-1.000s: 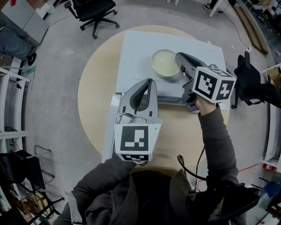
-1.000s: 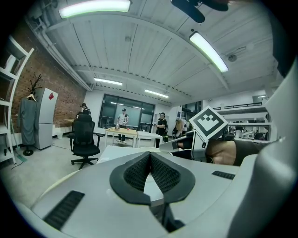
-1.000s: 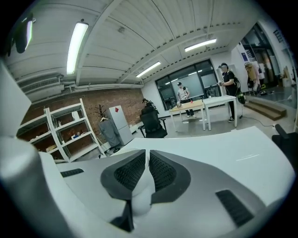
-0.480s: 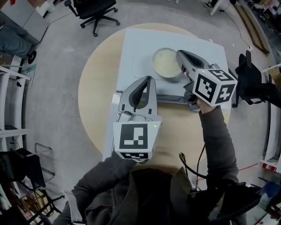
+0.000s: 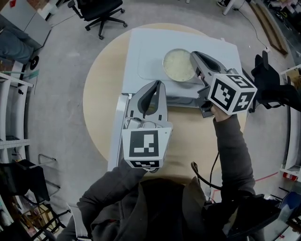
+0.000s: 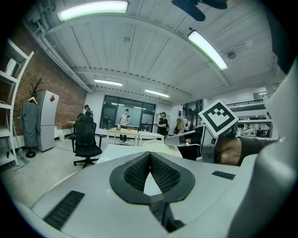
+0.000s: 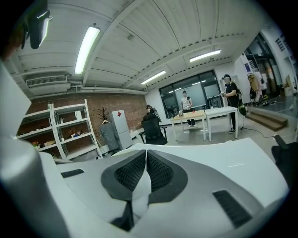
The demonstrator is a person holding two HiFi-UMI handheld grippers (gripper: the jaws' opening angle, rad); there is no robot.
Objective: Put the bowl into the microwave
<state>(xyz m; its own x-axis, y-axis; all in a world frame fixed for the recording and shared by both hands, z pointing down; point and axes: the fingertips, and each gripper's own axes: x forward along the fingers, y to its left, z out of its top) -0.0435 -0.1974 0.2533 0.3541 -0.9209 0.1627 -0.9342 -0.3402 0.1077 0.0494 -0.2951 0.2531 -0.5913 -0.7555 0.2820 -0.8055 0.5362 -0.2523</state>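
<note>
- Right gripper [image 7: 145,152]: jaws drawn together, a thin pale slit between the ribbed pads [image 7: 160,171].
- White flat surface [image 7: 223,155] just beyond.
- Background: office chair [image 7: 152,130], shelves [image 7: 70,128], brick wall [image 7: 132,103], table [image 7: 198,116].

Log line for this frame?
left gripper: shut, empty | right gripper: shut, at bowl rim, hold unclear | bowl: atop microwave, not inside

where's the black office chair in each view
head view: black office chair at the top, left of centre, on the floor
left gripper view: chair at the left, level with the jaw tips
right gripper view: chair at centre, just above the jaw tips
shared landmark: white microwave top, nearer than the chair in every view
</note>
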